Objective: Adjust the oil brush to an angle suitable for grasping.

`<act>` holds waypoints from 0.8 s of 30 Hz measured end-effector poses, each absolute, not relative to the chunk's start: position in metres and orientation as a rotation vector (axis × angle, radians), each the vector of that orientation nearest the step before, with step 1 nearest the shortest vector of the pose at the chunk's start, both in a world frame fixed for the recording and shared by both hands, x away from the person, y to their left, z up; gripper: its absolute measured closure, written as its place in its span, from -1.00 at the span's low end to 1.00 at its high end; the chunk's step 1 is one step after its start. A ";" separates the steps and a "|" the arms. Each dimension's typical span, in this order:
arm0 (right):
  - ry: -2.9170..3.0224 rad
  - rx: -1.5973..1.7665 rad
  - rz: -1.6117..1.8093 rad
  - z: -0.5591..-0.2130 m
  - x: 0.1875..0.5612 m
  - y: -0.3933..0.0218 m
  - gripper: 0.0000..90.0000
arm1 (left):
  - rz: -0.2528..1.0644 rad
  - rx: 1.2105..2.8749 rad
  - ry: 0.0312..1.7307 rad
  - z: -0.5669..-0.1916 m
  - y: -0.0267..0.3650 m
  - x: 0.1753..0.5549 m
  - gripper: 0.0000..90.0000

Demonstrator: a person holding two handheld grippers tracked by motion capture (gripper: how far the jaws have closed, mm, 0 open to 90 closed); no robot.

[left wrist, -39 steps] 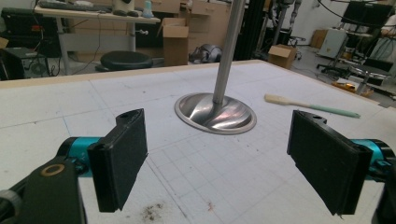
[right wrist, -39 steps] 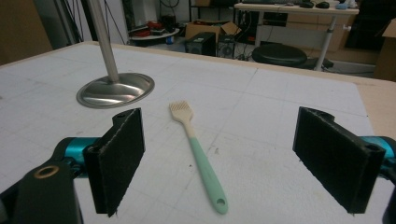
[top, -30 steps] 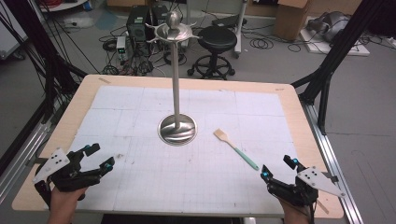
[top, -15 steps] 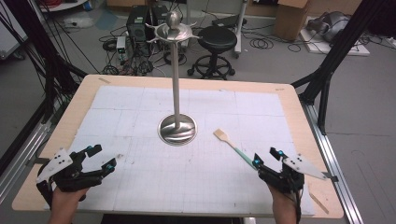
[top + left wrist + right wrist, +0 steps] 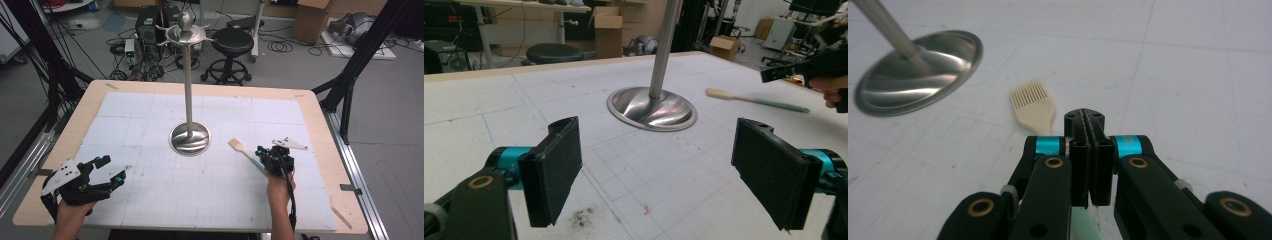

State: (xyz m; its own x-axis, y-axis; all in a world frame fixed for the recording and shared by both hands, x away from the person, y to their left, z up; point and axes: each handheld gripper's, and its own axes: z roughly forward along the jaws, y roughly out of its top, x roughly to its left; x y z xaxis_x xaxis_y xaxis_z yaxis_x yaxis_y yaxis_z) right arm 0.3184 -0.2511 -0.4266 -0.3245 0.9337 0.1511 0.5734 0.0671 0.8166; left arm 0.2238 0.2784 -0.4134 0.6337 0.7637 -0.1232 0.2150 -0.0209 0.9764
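Note:
A brush (image 5: 245,152) with a cream head and a green handle lies flat on the white mat, right of the steel stand's round base (image 5: 190,139). My right gripper (image 5: 262,152) sits over the handle. Its jaws have just been closing and now meet pad to pad. In the right gripper view nothing shows between the pads of the gripper (image 5: 1088,120); the brush (image 5: 1033,102) lies just ahead and its green handle runs underneath. My left gripper (image 5: 112,169) rests near the front left corner. In its own view the left gripper (image 5: 669,170) stands wide open and empty, facing the stand (image 5: 651,107).
The stand's tall pole (image 5: 188,85) carries a hooked crown at its top. A thin wooden stick (image 5: 342,217) lies near the front right edge of the table. Behind the table stand a black stool (image 5: 233,42), computer boxes and loose cables.
My right gripper has moved left and forward from the front right corner to the brush's handle, and its jaws have closed. The left gripper has stayed in place.

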 end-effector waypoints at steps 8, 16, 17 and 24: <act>2.001 1.533 0.989 -0.442 0.353 -0.231 0.98 | 0.529 1.574 0.839 -0.414 0.278 0.224 -0.54; 2.084 1.511 1.018 -0.447 0.360 -0.214 0.98 | 0.528 1.578 0.843 -0.414 0.279 0.224 -0.53; 2.095 1.499 1.027 -0.447 0.359 -0.213 0.98 | 0.530 1.578 0.844 -0.414 0.278 0.224 -0.53; 2.224 1.419 1.047 -0.444 0.347 -0.200 0.98 | 0.530 1.574 0.850 -0.414 0.279 0.224 -0.53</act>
